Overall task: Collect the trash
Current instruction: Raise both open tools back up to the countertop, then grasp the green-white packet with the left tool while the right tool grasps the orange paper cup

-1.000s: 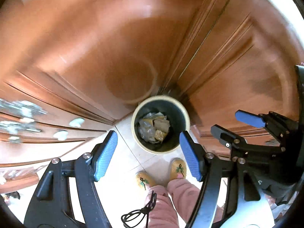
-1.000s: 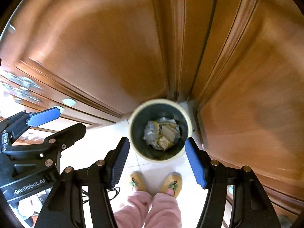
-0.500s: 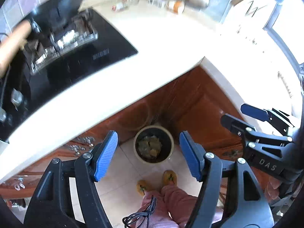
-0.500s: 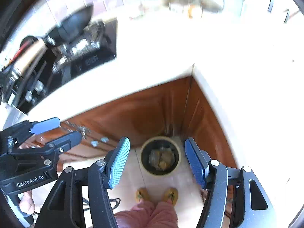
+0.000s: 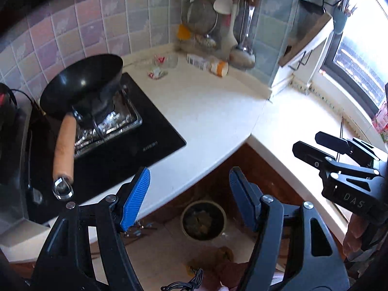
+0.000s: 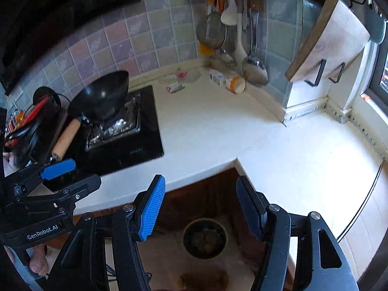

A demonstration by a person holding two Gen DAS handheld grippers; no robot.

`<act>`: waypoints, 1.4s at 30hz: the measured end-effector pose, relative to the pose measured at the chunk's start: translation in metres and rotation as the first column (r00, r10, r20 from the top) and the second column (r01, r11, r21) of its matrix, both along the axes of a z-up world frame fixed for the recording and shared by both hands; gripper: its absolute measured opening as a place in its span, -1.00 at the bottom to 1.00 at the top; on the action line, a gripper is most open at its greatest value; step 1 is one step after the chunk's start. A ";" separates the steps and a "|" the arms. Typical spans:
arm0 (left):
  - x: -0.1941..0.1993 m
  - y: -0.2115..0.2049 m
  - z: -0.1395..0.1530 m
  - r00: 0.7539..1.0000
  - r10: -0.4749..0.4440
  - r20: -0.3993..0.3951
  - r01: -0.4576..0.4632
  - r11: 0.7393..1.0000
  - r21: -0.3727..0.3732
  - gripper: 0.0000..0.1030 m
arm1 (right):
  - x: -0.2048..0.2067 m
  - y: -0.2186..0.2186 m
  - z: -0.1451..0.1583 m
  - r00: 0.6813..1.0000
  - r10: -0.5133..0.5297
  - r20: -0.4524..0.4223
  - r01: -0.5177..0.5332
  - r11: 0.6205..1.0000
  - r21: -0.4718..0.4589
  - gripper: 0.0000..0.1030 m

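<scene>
My left gripper (image 5: 189, 194) and my right gripper (image 6: 201, 206) are both open and empty, held high above the counter corner. A round bin (image 5: 203, 219) holding crumpled trash stands on the floor below, seen between the fingers in both views (image 6: 205, 238). At the back of the white counter (image 5: 206, 111) lie small wrappers (image 5: 157, 72), a clear crumpled plastic piece (image 5: 172, 60) and a tipped bottle with an orange cap (image 5: 208, 64). The wrappers (image 6: 175, 86) and the bottle (image 6: 226, 80) also show in the right wrist view.
A black wok with a wooden handle (image 5: 82, 84) sits on the black stove (image 5: 135, 145) at left. Utensils (image 5: 218, 12) hang on the tiled wall. A cutting board (image 6: 327, 38) leans at right near the window. Brown cabinets (image 5: 242, 169) stand under the counter.
Both grippers have risen and tilted up from close above the bin to high over the counter. The bin now looks small and far below. Both stay open.
</scene>
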State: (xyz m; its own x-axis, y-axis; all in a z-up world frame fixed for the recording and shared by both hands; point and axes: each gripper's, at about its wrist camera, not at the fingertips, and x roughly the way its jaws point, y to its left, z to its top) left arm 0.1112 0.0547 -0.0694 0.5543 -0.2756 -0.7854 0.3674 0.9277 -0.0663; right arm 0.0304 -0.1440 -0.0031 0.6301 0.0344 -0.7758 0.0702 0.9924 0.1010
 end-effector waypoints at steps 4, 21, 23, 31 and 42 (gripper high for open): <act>0.018 0.000 0.019 0.999 0.003 0.038 -0.003 1.000 -0.006 0.27 | 0.016 0.003 0.012 1.000 -0.003 0.029 0.004 0.999 -0.032 0.23; 0.180 -0.043 0.029 0.983 0.181 0.042 -0.183 0.983 0.036 0.37 | 0.213 -0.061 -0.027 0.994 0.102 0.041 -0.096 0.987 -0.125 0.33; 0.202 -0.049 0.026 0.977 0.212 0.031 -0.213 0.975 0.055 0.37 | 0.244 -0.068 -0.034 0.991 0.128 0.034 -0.122 0.982 -0.147 0.33; 0.300 -0.067 -0.002 0.948 0.315 -0.049 -0.309 0.946 0.092 0.37 | 0.347 -0.069 -0.073 0.980 0.201 0.003 -0.193 0.945 -0.262 0.33; 0.408 -0.081 -0.065 0.926 0.347 -0.145 -0.319 0.929 0.186 0.38 | 0.459 -0.050 -0.165 0.979 0.173 -0.108 -0.203 0.882 -0.425 0.33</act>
State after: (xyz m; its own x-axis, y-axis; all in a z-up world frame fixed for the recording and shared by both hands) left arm 0.5189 -0.0261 -0.1345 0.4449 0.0350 -0.8949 0.0308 0.9980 0.0543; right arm 0.4893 -0.1940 -0.1681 0.5928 -0.2011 -0.7798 -0.1300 0.9317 -0.3391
